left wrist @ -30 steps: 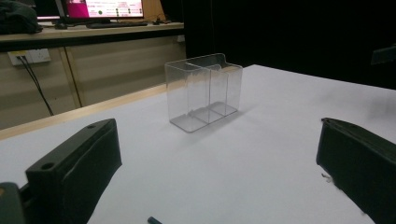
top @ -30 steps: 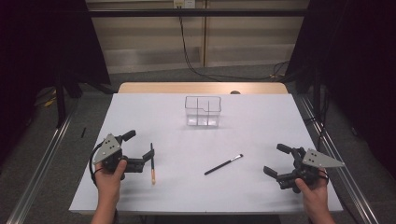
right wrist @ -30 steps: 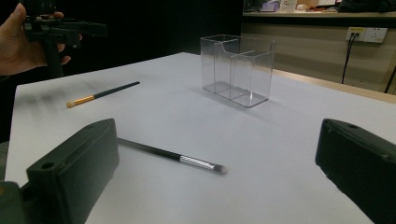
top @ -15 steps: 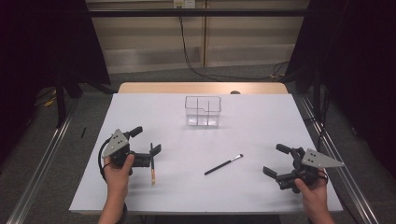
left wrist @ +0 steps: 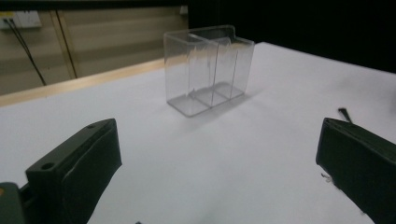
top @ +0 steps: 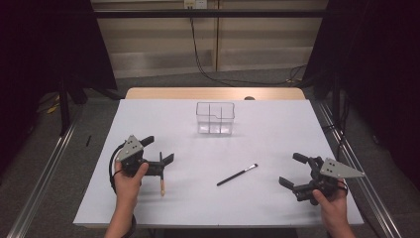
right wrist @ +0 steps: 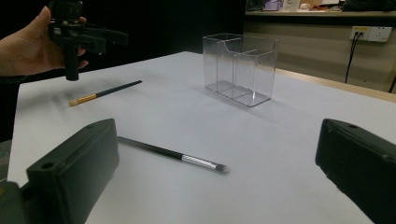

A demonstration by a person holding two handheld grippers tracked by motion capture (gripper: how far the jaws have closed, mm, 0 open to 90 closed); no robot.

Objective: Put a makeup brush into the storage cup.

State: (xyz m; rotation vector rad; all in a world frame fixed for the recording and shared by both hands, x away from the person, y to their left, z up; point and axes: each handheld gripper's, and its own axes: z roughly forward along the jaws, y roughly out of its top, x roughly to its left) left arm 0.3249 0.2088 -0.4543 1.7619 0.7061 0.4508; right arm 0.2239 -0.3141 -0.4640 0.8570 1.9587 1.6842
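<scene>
High view put the left tongs (top: 167, 159) nearest the work, held just above the white surface (top: 277, 124) with their jaws spread wide and nothing between them. Directly beneath them lay the gold-handled brush (top: 161, 185), its long axis running close to six-to-twelve on the surface: the pale gold end pointed toward six, at the person's edge, and the dark part ran up toward twelve under the tongs. From the right gripper view the same brush (right wrist: 103, 93) showed as a thin line beside the left hand (right wrist: 29, 44).

The right tongs (top: 296, 172) rested low at about four o'clock, also wide open and holding nothing. Between the two hands, near the middle of the surface, lay the black brush (top: 237, 174), its bristle tip pointing toward two o'clock and its handle toward eight; in the right gripper view it (right wrist: 173, 155) sat close ahead of the jaws, well apart from them.

Farthest off, at twelve, stood the clear divided holder (top: 215, 118), upright and, as far as I could see, with nothing in it.

By my reckoning the step in hand was the reach for the gold-handled brush. The next move would call for lowering the left tongs so the jaws straddled the thin handle across its length, then closing gently enough that it would not skid.
</scene>
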